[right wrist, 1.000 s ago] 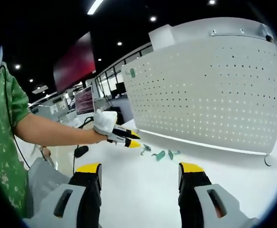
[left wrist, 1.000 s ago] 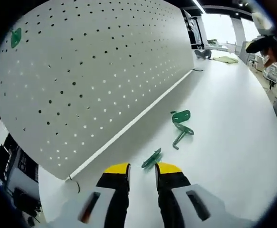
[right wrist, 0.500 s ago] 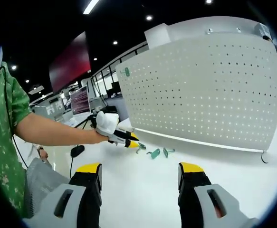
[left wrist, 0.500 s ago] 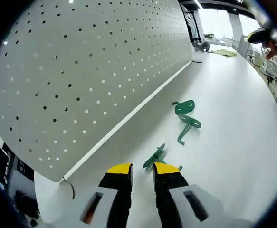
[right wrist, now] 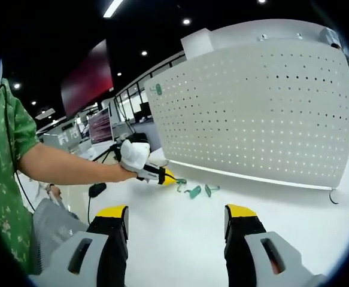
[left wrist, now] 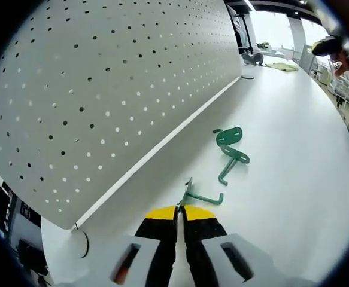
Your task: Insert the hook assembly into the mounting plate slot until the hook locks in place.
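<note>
- Green metal hook piece (left wrist: 199, 196) sits pinched between my left gripper (left wrist: 181, 213)'s yellow-tipped jaws, which are drawn together around its near end; its thin bent arm runs out to the right just above the white tabletop (left wrist: 294, 155).
- Farther along the table, in my left gripper view, a second green hook with a rounded flat plate (left wrist: 230, 147) lies on the surface, apart from the held piece and a little away from the panel's base.
- To the left stands the large white perforated panel (left wrist: 114, 78), upright along the table, its bottom edge running from near left to far right.
- In my right gripper view, my right gripper (right wrist: 175, 218) hangs above the table with its jaws spread wide and nothing between them.
- From there I see a bare forearm (right wrist: 66, 167) coming from a green patterned sleeve, holding the left gripper (right wrist: 165, 177) low at the table beside the small green parts (right wrist: 194, 191), near the foot of the panel (right wrist: 252, 113).
- A small green tag (right wrist: 158, 89) sits high on the panel's left side.
</note>
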The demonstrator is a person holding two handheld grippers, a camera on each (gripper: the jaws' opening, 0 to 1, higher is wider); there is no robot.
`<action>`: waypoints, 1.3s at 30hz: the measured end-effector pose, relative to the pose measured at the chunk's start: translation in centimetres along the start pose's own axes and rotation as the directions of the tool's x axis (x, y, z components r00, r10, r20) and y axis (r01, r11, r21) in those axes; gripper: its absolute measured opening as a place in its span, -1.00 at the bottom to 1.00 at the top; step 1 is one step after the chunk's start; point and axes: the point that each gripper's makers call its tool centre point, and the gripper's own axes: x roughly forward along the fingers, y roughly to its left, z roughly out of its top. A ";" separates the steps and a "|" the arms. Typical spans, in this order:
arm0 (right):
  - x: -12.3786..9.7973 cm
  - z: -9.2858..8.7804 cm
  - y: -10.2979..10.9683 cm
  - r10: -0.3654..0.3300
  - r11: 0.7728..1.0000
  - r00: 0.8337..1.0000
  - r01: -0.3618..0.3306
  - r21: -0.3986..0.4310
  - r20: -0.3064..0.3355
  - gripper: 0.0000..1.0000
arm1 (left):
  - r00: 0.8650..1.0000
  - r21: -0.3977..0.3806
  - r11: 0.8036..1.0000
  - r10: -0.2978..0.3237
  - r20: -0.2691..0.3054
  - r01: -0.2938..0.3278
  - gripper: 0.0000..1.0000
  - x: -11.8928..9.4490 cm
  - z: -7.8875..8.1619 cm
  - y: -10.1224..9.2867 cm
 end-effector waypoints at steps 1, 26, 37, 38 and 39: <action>0.0 0.0 0.0 0.000 1.000 1.000 0.000 -0.001 0.000 0.32 | 1.000 -0.001 1.000 -0.002 -0.001 0.002 -0.95 0.0 0.0 0.0; 0.7 0.5 0.8 0.040 0.999 0.999 -0.040 -0.017 0.000 0.32 | 0.999 -0.144 0.989 -0.016 0.050 0.023 -0.97 -2.0 -0.1 -1.5; 1.1 1.2 1.7 0.074 0.997 0.997 -0.074 -0.038 0.008 0.31 | 0.986 -0.306 0.949 -0.018 0.167 0.069 -0.97 -6.1 1.6 -2.5; 1.1 1.3 1.8 0.078 0.996 0.997 -0.078 -0.040 0.009 0.31 | 0.982 -0.311 0.947 -0.022 0.185 0.080 -0.97 -6.8 2.1 -2.9; 1.2 1.3 1.9 0.082 0.996 0.997 -0.082 -0.043 0.009 0.31 | 0.980 -0.312 0.946 -0.025 0.197 0.087 -0.97 -7.2 2.4 -3.1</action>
